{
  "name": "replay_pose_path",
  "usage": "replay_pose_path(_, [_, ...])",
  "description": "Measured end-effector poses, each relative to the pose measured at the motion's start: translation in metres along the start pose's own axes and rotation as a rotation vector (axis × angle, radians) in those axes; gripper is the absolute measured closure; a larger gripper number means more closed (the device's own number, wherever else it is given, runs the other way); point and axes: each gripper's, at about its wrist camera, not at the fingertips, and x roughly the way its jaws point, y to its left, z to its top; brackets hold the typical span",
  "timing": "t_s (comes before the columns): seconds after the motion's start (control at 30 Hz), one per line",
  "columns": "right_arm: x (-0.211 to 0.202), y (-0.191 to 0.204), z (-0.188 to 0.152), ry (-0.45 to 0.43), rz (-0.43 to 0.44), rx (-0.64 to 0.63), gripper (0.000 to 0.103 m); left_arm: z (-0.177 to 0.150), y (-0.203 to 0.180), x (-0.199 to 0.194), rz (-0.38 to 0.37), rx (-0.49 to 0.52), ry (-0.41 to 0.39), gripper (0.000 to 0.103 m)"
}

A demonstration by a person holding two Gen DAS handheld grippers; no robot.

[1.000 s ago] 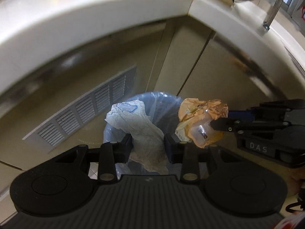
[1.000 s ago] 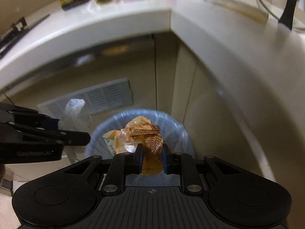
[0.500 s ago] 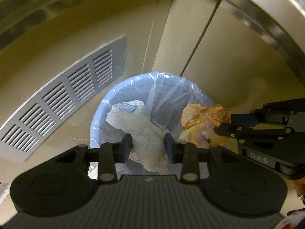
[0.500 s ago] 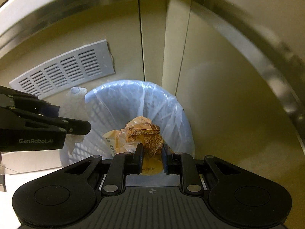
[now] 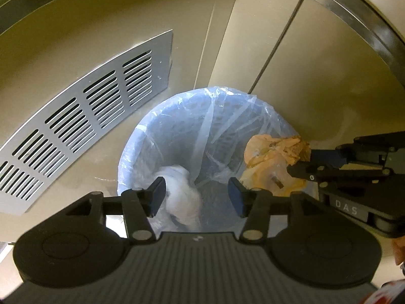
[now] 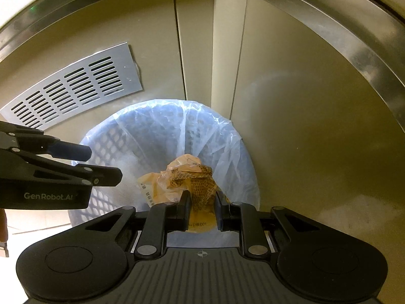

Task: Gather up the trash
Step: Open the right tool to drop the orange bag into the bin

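Note:
A round mesh bin lined with a pale blue bag (image 5: 210, 93) stands on the floor against beige cabinets. My left gripper (image 5: 197, 196) hangs over its mouth and its jaws are opening. A crumpled white wad (image 5: 181, 190), blurred, sits loose between and below the pads, inside the bag. My right gripper (image 6: 202, 204) is shut on a crumpled orange-and-brown wrapper (image 6: 192, 177) over the bin's (image 6: 177, 103) right side. The left wrist view shows that wrapper (image 5: 273, 157) in the right gripper (image 5: 303, 169). In the right wrist view the left gripper (image 6: 100, 163) stands spread at the left.
A slotted metal vent grille (image 5: 83, 116) is set in the cabinet base left of the bin. Cabinet doors (image 6: 291, 126) with steel strips rise close behind and to the right. Pale floor shows at lower left (image 6: 38, 223).
Both grippers sank toward the bin and the countertop left the view. The left jaws spread and the white wad slipped out of them into the bag. The right still grips the wrapper.

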Motion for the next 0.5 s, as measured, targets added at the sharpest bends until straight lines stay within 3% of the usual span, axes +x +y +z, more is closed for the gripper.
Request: replay_pose_path(0.5, [0.005, 0.007, 0.004, 0.013, 0.023, 0.009, 0.083, -0.004, 0.009, -0.026, 0.045, -0.065, 0.003, 0.053])
